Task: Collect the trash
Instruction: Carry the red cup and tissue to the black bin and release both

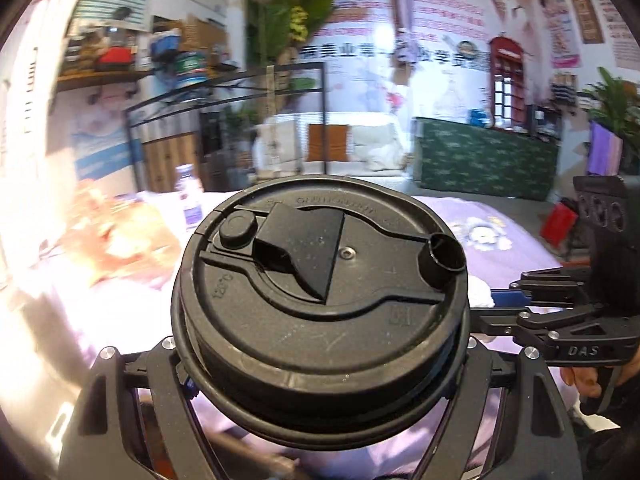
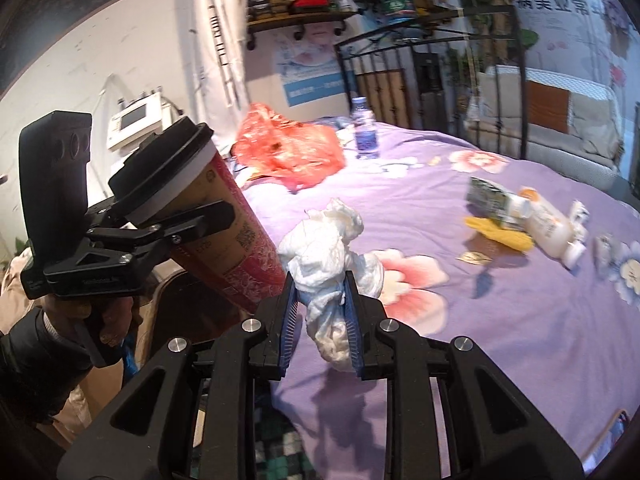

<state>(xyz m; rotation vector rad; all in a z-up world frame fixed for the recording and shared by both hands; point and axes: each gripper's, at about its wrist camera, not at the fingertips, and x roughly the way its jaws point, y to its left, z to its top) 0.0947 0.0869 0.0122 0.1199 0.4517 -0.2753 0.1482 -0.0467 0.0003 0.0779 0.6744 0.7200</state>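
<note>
Purple floral bedding (image 2: 500,320) fills the lower right of the right wrist view, and both grippers hang over its near edge with trash already in them.

Nearest the lens, the right gripper (image 2: 322,316) is pinched on a crumpled white tissue wad (image 2: 334,248) at the frame's centre bottom; the blue pads (image 2: 290,312) press its lower part while the rest billows above them. At centre left, the left gripper (image 2: 188,220) is clamped across a red-and-tan paper cup (image 2: 236,240) just under its black lid (image 1: 320,280), the cup tipped with its base toward frame centre. In the left wrist view that lid blocks most of the picture.

The step in hand looks like carrying both items to a bin. No bin shows, so I cannot tell where it stands. Doing it well means keeping the cup from tipping further, in case liquid remains, and keeping a firm pinch on the tissue, which could slip out.

Farther back lie more pieces: a yellow wrapper (image 2: 500,236) and pale bottle (image 2: 552,228) at right, an orange plastic bag (image 2: 288,148) and water bottle (image 2: 366,130) at upper centre. Beyond stand a black metal bed frame (image 2: 440,40), a cluttered shelf (image 2: 296,20) and postered walls.
</note>
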